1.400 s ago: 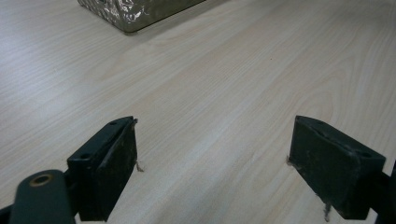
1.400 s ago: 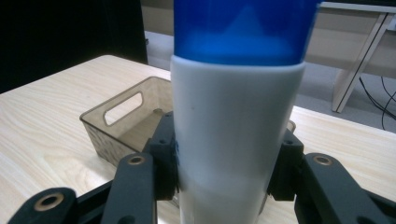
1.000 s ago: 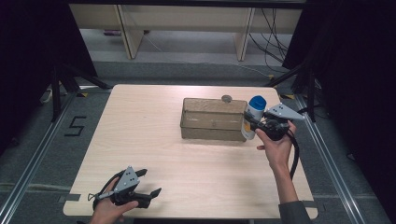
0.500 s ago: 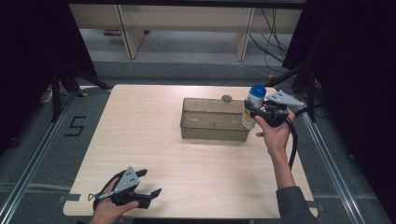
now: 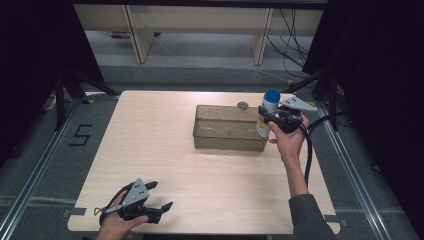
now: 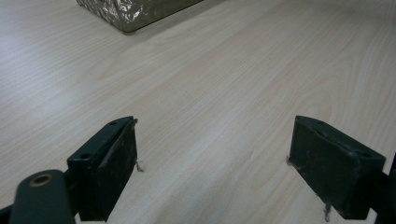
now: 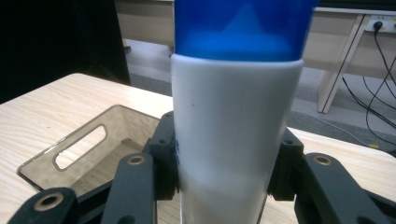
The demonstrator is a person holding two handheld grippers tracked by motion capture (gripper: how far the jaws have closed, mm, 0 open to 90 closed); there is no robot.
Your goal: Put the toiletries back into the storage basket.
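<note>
Your right gripper (image 5: 270, 119) clamped the upright white bottle (image 5: 265, 117) at the bin's (image 5: 227, 142) three o'clock edge, seemingly for loading; your left gripper (image 5: 157, 196) rested wide open, empty.

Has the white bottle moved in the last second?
Yes. The white bottle in the right gripper has risen and shifted toward the clear bin's far right corner.

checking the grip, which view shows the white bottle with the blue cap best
The right gripper view: the white bottle stands upright, clamped between the right gripper jaws. The high view shows it small, beside the bin's right end. The left gripper view looks at bare table.
</note>
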